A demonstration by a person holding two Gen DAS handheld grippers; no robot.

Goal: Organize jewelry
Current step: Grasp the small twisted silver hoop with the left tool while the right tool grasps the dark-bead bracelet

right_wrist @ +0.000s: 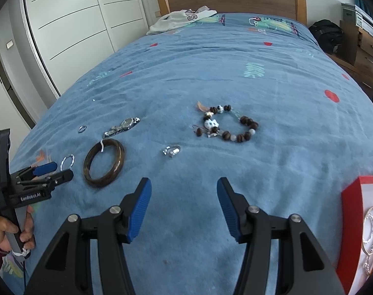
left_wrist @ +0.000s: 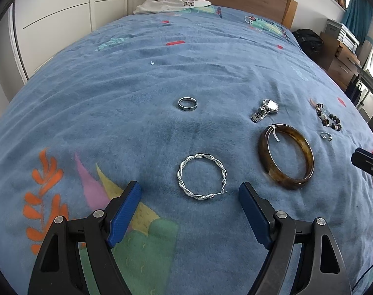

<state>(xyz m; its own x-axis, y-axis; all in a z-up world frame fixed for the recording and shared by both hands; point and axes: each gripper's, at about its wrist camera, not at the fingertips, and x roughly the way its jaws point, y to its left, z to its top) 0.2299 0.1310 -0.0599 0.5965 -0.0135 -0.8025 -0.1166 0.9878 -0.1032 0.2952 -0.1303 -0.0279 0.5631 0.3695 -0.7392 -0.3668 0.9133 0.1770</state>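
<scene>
Jewelry lies on a blue bedspread (left_wrist: pixel 112 93). In the left wrist view a twisted silver hoop earring (left_wrist: pixel 201 177) lies just ahead of my open left gripper (left_wrist: pixel 189 191). Beyond are a silver band ring (left_wrist: pixel 187 103), a watch (left_wrist: pixel 265 110), a brown bangle (left_wrist: pixel 286 156), a bead bracelet (left_wrist: pixel 328 118) and a small ring (left_wrist: pixel 326 135). In the right wrist view my right gripper (right_wrist: pixel 184 191) is open and empty above the bedspread, with the small ring (right_wrist: pixel 171 150) and bead bracelet (right_wrist: pixel 227 124) ahead. A red box (right_wrist: pixel 351 221) at right holds silver hoops (right_wrist: pixel 372 231).
A wooden headboard (right_wrist: pixel 230 0) and a heap of pale clothes (right_wrist: pixel 181 19) are at the far end of the bed. White wardrobe doors (right_wrist: pixel 70 24) stand left; a black bag (right_wrist: pixel 326 34) and wooden drawers (right_wrist: pixel 363 49) stand right. My left gripper shows in the right wrist view (right_wrist: pixel 51 170).
</scene>
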